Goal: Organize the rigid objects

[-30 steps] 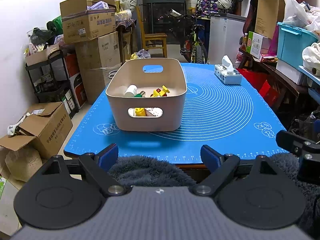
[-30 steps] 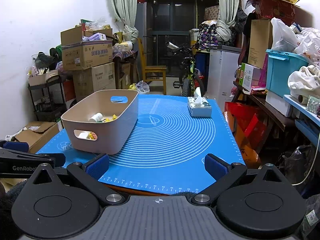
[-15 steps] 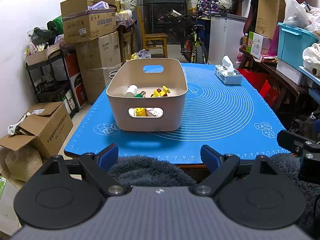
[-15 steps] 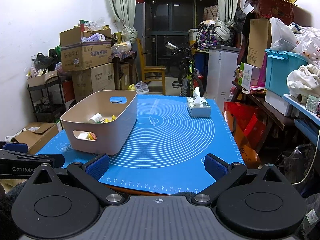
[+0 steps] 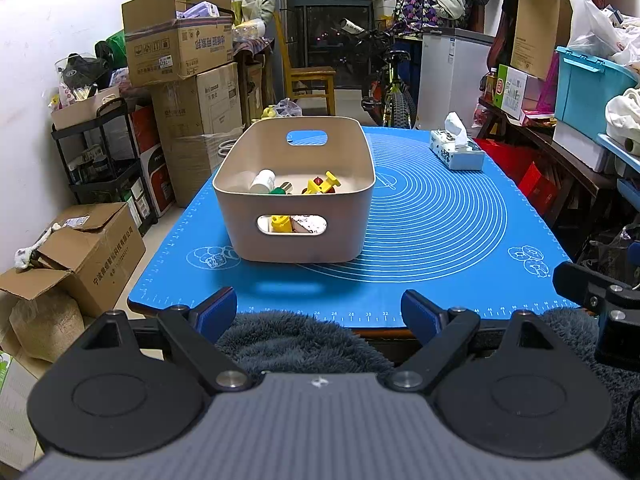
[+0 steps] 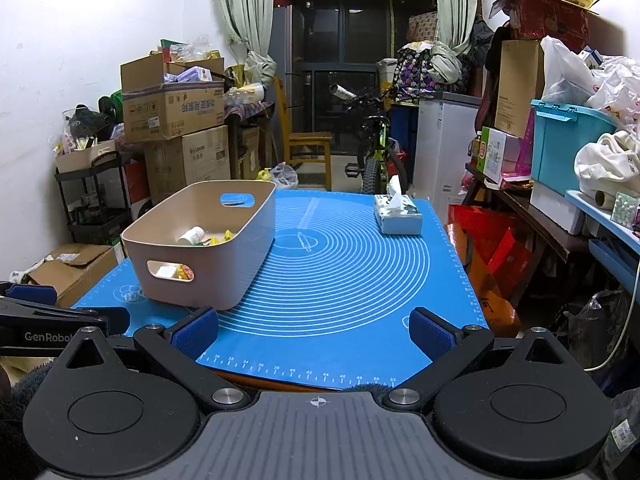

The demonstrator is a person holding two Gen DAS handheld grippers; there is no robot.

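Almost nothing was seen to change over the last second: the left gripper [image 5: 319, 307] and right gripper [image 6: 315, 330] were kept back at the near edge of the table, jaws spread wide and empty, over the flat blue silicone mat [image 5: 432, 224] printed with white rings. The small rigid objects [image 5: 296, 187], a white bottle and glossy yellow and red plastic pieces among them, lay inside the smooth beige plastic bin with cut-out handles [image 5: 296, 216], left of the mat's centre. Sorting was judged finished or paused. A soft-topped tissue box [image 6: 397, 214] stood far right.
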